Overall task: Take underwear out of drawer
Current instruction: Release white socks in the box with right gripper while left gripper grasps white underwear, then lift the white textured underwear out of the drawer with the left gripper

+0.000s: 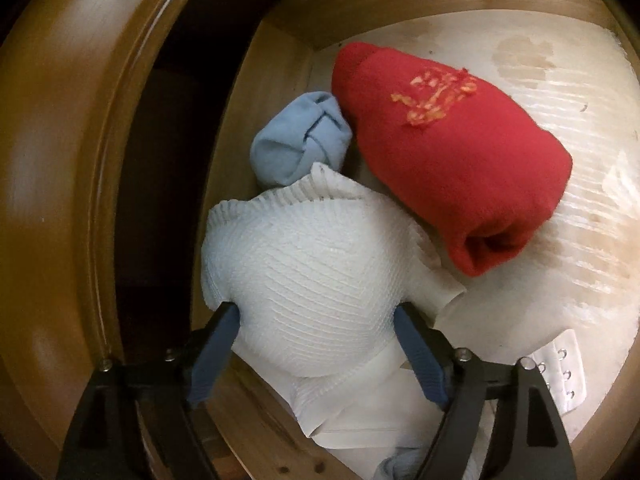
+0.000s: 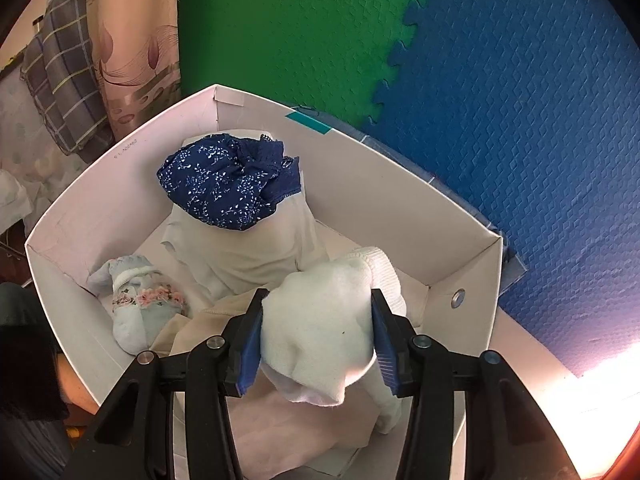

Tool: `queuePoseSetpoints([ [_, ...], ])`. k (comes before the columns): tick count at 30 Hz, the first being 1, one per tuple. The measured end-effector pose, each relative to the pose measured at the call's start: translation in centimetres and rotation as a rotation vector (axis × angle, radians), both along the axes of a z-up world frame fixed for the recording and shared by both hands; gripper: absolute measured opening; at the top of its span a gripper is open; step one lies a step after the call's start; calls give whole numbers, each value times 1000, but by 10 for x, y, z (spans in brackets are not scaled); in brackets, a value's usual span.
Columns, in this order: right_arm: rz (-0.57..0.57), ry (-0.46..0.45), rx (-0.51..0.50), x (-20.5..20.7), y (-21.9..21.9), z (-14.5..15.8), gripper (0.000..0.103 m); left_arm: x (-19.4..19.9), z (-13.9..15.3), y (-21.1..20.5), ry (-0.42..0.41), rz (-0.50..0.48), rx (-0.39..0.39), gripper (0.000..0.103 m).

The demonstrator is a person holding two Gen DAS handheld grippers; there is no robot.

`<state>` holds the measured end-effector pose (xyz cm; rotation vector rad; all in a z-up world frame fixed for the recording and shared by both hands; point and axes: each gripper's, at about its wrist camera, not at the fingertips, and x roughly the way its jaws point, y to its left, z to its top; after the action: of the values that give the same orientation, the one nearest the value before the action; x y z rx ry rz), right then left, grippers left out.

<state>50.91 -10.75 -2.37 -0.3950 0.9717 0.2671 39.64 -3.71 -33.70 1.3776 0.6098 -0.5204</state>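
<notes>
L tongs (image 1: pixel 316 316) spread wide, straddled white ribbed bra cup (image 1: pixel 308 264) in wooden drawer (image 1: pixel 400 12), pads not clamped yet; prob lined up for next pick. Red rolled item (image 1: pixel 452 160) and lt-blue roll (image 1: pixel 300 136) sat just behind.

R tongs (image 2: pixel 318 336) pinched white bundle (image 2: pixel 320 332) over white cardboard box (image 2: pixel 464 264), prob for drop-off next to navy floral briefs (image 2: pixel 228 180).

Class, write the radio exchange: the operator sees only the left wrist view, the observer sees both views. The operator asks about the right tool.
Operator: My view shows only the drawer. Is the right tool holding anything?
Observer: Yes, the right tool is shut on a white sock.
Operator: Where is it?
Observer: Over an open white box that stands on foam floor mats.
</notes>
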Motion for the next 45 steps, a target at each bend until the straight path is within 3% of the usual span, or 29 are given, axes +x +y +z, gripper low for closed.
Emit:
queuePoseSetpoints([
  [3, -4, 2, -1, -1, -1, -1, 48, 5, 2, 2, 4, 28, -53, 88],
  [6, -11, 13, 11, 1, -3, -3, 54, 1, 2, 9, -21, -11, -70, 87],
  [8, -24, 20, 29, 2, -5, -5, 56, 4, 4, 13, 12, -8, -105, 72],
  [10, -18, 39, 26, 3, -5, -8, 64, 6, 6, 16, 42, 8, -139, 63],
  [13, -6, 18, 1, -3, -2, -7, 70, 4, 6, 18, 95, 9, -163, 36],
  [17, -14, -3, 2, -7, -2, -1, 76, 7, 17, 21, 140, 14, -197, 22],
  [21, -8, -15, -7, -12, -1, 1, 79, 17, 44, 32, 172, 40, -270, 20],
  [28, -36, -61, 12, -22, -5, 11, 80, 3, 59, 40, 126, -18, -233, 19],
  [34, -68, -74, -7, -29, -12, 12, 82, -2, 36, 20, 84, 4, -208, 20],
  [45, -79, -108, -64, -46, -10, 18, 85, -42, 49, 29, 4, -19, -238, 20],
])
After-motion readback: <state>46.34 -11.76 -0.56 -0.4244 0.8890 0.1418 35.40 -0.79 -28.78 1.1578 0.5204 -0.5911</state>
